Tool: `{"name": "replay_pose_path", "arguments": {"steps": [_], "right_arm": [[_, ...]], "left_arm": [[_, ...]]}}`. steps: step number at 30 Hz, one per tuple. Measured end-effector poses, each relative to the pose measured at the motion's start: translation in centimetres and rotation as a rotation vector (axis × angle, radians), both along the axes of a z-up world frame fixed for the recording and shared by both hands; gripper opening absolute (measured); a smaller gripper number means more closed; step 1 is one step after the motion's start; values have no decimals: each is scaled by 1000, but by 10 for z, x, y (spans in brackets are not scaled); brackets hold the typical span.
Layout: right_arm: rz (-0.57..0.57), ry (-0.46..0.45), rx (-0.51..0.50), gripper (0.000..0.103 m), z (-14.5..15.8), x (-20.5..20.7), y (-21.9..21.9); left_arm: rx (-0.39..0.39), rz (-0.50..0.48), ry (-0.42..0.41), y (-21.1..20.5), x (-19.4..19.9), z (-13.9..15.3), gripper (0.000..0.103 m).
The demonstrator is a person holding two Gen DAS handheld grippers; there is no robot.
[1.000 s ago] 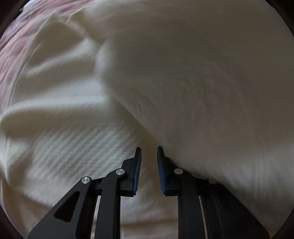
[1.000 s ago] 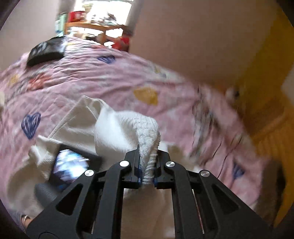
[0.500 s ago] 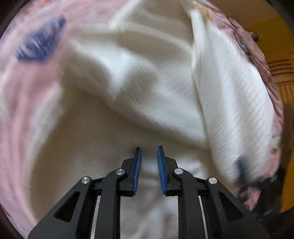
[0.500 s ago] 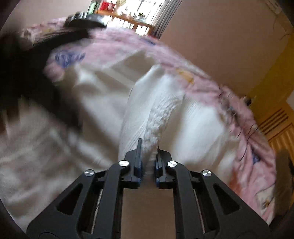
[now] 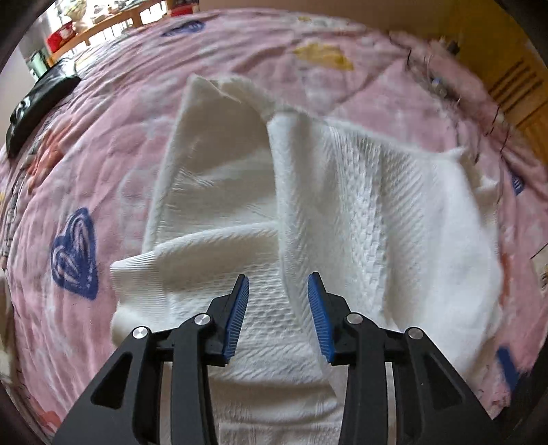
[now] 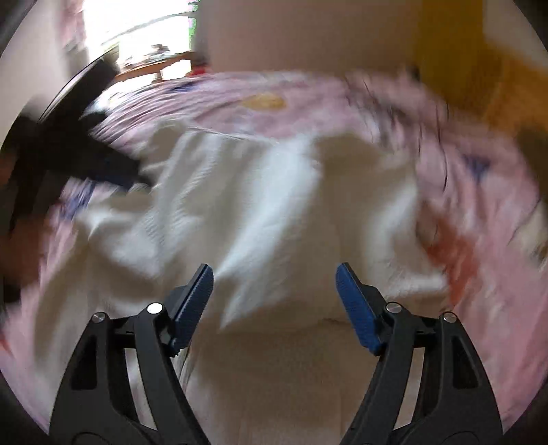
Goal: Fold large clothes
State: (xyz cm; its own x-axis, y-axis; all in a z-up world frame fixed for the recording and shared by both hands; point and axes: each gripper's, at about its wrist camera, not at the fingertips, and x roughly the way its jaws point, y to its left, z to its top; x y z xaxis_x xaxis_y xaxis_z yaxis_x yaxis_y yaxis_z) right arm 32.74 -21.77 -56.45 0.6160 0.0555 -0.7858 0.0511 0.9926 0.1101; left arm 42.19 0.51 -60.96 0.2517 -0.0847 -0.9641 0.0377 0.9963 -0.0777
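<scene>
A white knit sweater [image 5: 359, 212] lies rumpled on a pink bedspread [image 5: 102, 143], with one flap folded over its middle and a ribbed cuff [image 5: 137, 274] at the left. My left gripper [image 5: 278, 291] is open and empty just above the sweater's near part. In the blurred right wrist view the same sweater [image 6: 274, 212] lies below my right gripper [image 6: 274, 277], which is wide open and holds nothing. The left gripper shows there as a dark blur [image 6: 68, 161] at the left.
The bedspread has blue, yellow and red heart prints [image 5: 73, 250]. A black flat object [image 5: 37, 102] lies on the bed at the far left. A wooden table with clutter [image 5: 102, 24] stands beyond the bed. A yellow wall and wooden slats [image 5: 513, 92] are at the right.
My right gripper has opened and let go of the sweater fold, which now lies on the bed. My left gripper has opened wider and pulled back from the fabric.
</scene>
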Motion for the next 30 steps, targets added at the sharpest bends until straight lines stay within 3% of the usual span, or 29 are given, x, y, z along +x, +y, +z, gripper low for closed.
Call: {"name": "replay_pose_path", "arguments": {"steps": [2, 5, 6, 7, 8, 9, 11, 14, 17, 19, 21, 23, 26, 30], "right_arm": [[-42, 57, 70, 73, -13, 29, -17], [-82, 137, 86, 71, -38, 61, -23], [-81, 139, 105, 64, -44, 64, -23], [-78, 156, 124, 38, -50, 68, -24], [-77, 172, 131, 24, -55, 70, -23], [-75, 164, 156, 20, -56, 69, -23], [-68, 142, 196, 10, -51, 63, -23], [-43, 24, 312, 7, -26, 54, -30], [-20, -165, 507, 7, 5, 38, -51], [-23, -269, 652, 7, 9, 30, -72], [-65, -323, 758, 7, -6, 27, -96], [-160, -277, 798, 7, -41, 29, -117], [-265, -149, 764, 7, -87, 22, -131], [-209, -88, 617, 8, -82, 13, -118]], "left_arm": [[4, -4, 37, 2, 3, -11, 34], [34, 8, 67, -1, 8, -30, 33], [35, 12, 71, -2, 10, -35, 30], [29, 11, 73, -1, 9, -39, 27], [21, 8, 72, 0, 9, -42, 22], [28, 2, 63, 0, 9, -43, 14], [44, 1, 45, 0, 11, -44, 9], [60, 15, 11, -1, 15, -40, 7], [56, 44, -32, 8, 17, -29, 6], [49, 64, -70, 16, 13, -18, 6], [48, 87, -100, 19, 13, -12, 6], [41, 86, -84, 18, 15, -17, 6], [43, 74, -66, 16, 17, -28, 6], [64, 37, -79, 13, 8, -35, 6]]}}
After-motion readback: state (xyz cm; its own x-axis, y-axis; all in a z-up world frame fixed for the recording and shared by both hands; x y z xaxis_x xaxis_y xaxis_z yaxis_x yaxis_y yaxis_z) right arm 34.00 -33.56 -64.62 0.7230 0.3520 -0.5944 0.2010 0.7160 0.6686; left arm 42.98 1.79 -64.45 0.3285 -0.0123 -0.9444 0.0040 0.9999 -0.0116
